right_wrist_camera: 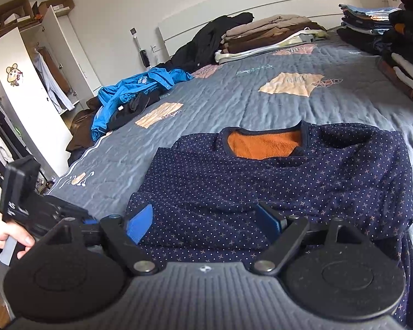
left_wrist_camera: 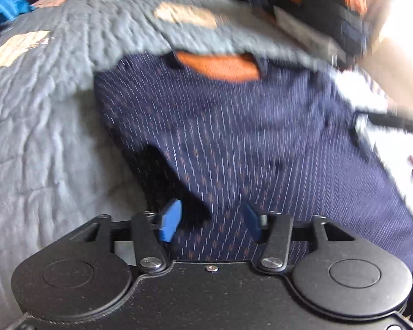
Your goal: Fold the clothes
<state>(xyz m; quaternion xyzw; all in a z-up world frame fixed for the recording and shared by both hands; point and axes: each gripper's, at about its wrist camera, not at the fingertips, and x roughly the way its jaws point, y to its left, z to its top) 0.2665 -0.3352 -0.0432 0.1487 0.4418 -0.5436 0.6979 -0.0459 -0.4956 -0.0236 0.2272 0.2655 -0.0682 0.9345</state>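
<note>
So the navy dotted sweater with the orange fleece lining lies partly folded at the near edge of the grey quilt, collar pointing away. Lots of bare quilt beyond it and to its left. Right gripper hangs over the sweater's near hem, jaws spread, nothing between them. Left gripper is also spread apart above the fabric, though that view is really blurry. Can't read any labels or writing. Clutter-wise: a blue jacket heaped at the left edge, folded stacks by the headboard, more folded piles along the right side.
</note>
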